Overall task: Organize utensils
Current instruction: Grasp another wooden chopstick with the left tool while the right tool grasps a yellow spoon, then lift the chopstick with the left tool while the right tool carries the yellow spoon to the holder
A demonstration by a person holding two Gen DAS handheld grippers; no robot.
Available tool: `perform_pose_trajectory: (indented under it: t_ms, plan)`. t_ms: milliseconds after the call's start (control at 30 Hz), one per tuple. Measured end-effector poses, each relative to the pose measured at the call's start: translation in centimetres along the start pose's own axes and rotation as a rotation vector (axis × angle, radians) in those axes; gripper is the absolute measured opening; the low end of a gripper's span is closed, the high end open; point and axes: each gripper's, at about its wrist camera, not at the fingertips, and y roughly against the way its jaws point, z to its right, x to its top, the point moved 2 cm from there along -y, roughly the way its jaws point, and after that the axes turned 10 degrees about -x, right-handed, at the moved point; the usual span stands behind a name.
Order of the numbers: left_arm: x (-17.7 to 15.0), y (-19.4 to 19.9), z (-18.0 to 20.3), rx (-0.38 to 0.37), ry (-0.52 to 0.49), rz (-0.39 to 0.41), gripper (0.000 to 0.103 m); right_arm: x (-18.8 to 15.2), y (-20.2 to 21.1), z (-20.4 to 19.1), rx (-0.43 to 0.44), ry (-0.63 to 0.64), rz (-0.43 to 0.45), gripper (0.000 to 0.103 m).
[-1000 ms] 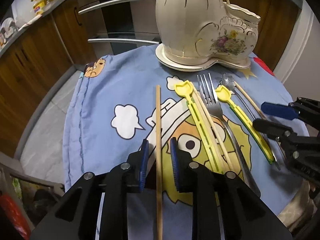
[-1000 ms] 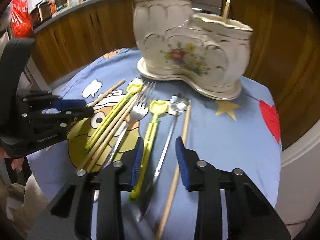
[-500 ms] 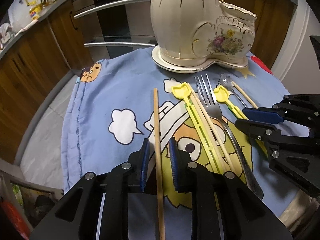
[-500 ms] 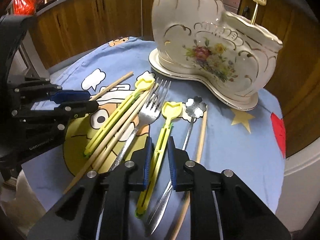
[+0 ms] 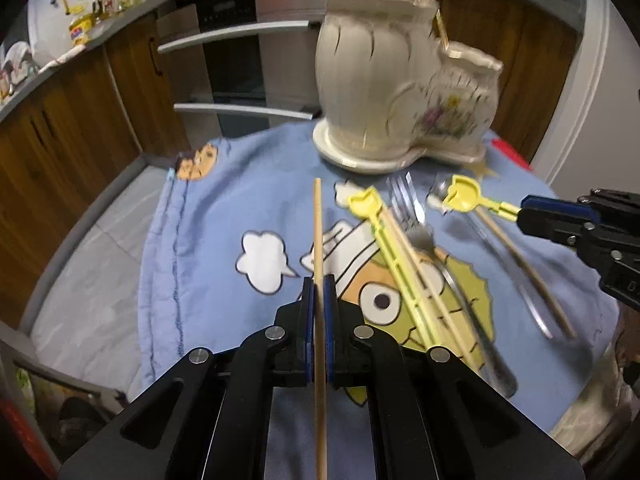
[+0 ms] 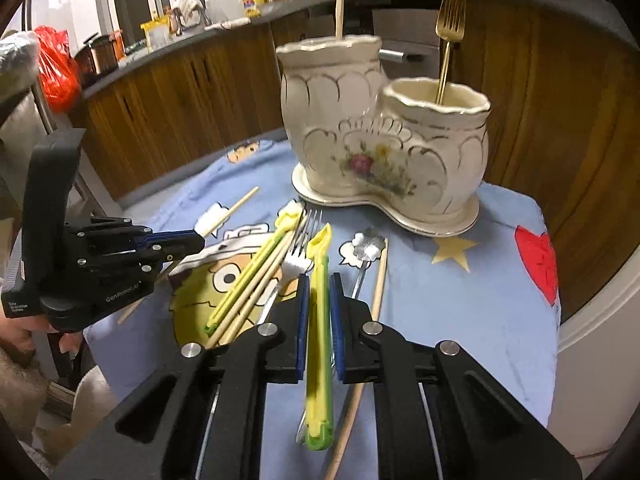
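My left gripper (image 5: 319, 284) is shut on a wooden chopstick (image 5: 318, 232) and holds it above the blue cartoon cloth (image 5: 224, 216). My right gripper (image 6: 319, 284) is shut on a yellow-green utensil (image 6: 319, 320) with a tulip-shaped head, lifted off the cloth. On the cloth lie a second yellow utensil (image 5: 394, 248), a steel fork (image 5: 416, 224), two wooden chopsticks (image 6: 260, 288), a spoon (image 6: 366, 252) and another chopstick (image 6: 378, 280). The cream boot-shaped ceramic holder (image 6: 384, 148) stands behind them, holding a gold fork (image 6: 448, 40) and a wooden stick (image 6: 339, 14).
The table is small and round; the cloth hangs over its edges (image 5: 160, 280). Wooden cabinets (image 6: 180, 92) and an oven with steel handles (image 5: 236, 36) curve behind it. A red bag (image 6: 56, 68) sits on the far counter.
Both grippers have closed, the left on the chopstick and the right on the yellow-green utensil, and both have lifted their items off the cloth.
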Motion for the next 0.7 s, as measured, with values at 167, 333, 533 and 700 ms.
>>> perform_pose_trajectory:
  t_ms: [167, 333, 533, 700]
  plan:
    - [0.5, 1.3, 0.3, -0.005, -0.013, 0.038, 0.005, -0.3, -0.2, 0.5, 0.021, -0.002, -0.014, 0.010]
    - [0.3, 1.0, 0.8, -0.016, -0.026, 0.024, 0.005, -1.6, -1.2, 0.2, 0.027, 0.038, -0.109, 0.010]
    - [0.2, 0.8, 0.9, -0.028, -0.025, 0.024, 0.005, -2.4, -2.8, -0.8, 0.010, 0.102, -0.197, 0.010]
    - [0.2, 0.9, 0.7, -0.030, -0.024, 0.023, 0.005, -1.7, -3.4, -2.0, -0.019, 0.160, -0.208, 0.012]
